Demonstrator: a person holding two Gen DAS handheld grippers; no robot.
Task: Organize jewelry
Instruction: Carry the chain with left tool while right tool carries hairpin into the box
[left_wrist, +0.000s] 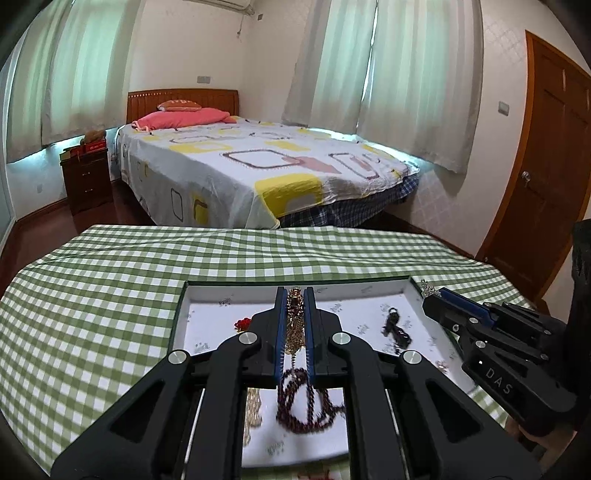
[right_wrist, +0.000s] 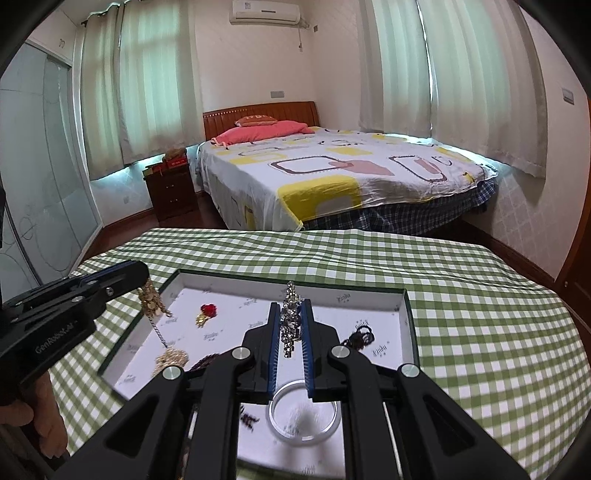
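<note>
The left claw (left_wrist: 294, 314) was clenched on a gold chain necklace (left_wrist: 294, 325) and the right claw (right_wrist: 291, 325) on a silver crystal piece (right_wrist: 290, 321), both held above the white-lined tray (right_wrist: 402, 314) on the green-checked bench (right_wrist: 480, 314), where a silver bangle (right_wrist: 303, 415) lay.

Green-and-white checked cloth (right_wrist: 461, 295) covers the surface. The tray (right_wrist: 410, 325) is white inside with a dark green rim. Gold necklace (left_wrist: 294, 325), dark red beads (left_wrist: 306, 402), silver chain (right_wrist: 290, 321), pale bangle (right_wrist: 303, 411). Bedsheet (right_wrist: 332, 173): white with yellow squares.
</note>
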